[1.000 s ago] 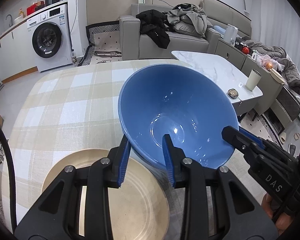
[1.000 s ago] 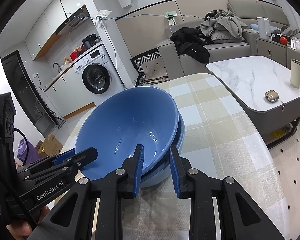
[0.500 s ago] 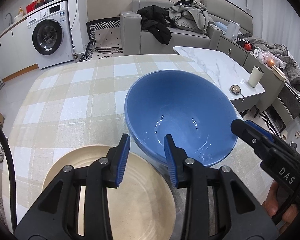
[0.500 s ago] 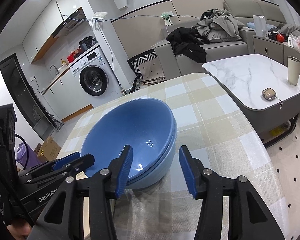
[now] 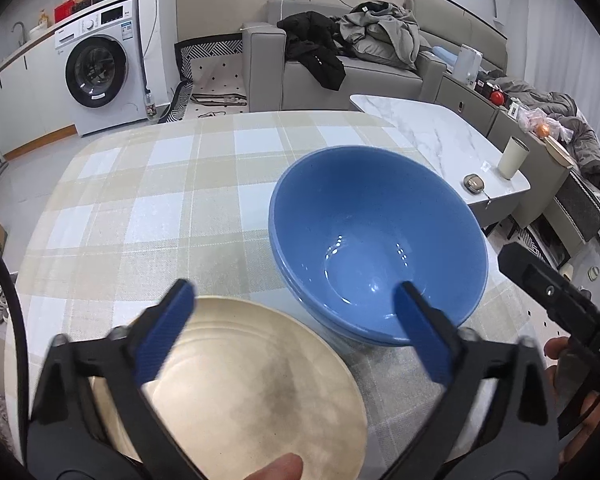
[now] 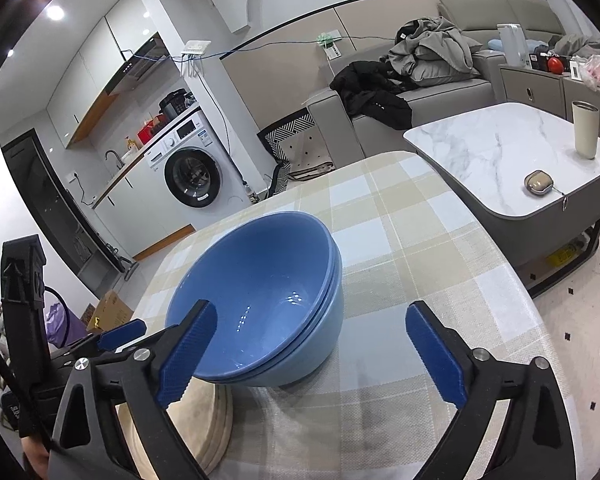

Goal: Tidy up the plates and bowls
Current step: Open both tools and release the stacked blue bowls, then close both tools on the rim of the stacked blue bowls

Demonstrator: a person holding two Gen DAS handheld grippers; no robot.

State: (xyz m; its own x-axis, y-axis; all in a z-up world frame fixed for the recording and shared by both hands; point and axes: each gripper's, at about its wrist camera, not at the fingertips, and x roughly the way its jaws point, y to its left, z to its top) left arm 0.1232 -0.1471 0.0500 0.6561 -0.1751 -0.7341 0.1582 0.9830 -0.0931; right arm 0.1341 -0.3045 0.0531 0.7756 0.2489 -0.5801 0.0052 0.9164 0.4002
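Observation:
Two blue bowls (image 5: pixel 376 240) sit nested on the checked tablecloth (image 5: pixel 172 208), also in the right wrist view (image 6: pixel 260 300). A stack of cream plates (image 5: pixel 252 400) lies just in front and left of them, its edge showing in the right wrist view (image 6: pixel 208 424). My left gripper (image 5: pixel 292 320) is open wide and empty, above the plates and the bowls' near rim. My right gripper (image 6: pixel 312 352) is open wide and empty, just behind the bowls' right side. Each gripper shows in the other's view, the right (image 5: pixel 556 308) and the left (image 6: pixel 116 336).
The table's right edge (image 6: pixel 512 272) drops to the floor. A marble coffee table (image 6: pixel 500 160) with a cup (image 6: pixel 585 130) stands to the right. A grey sofa with clothes (image 5: pixel 340 56) and a washing machine (image 5: pixel 100 76) stand beyond.
Both grippers let go of the blue bowl, opened wide and drew back. The top bowl, tilted before, now rests level in the lower bowl.

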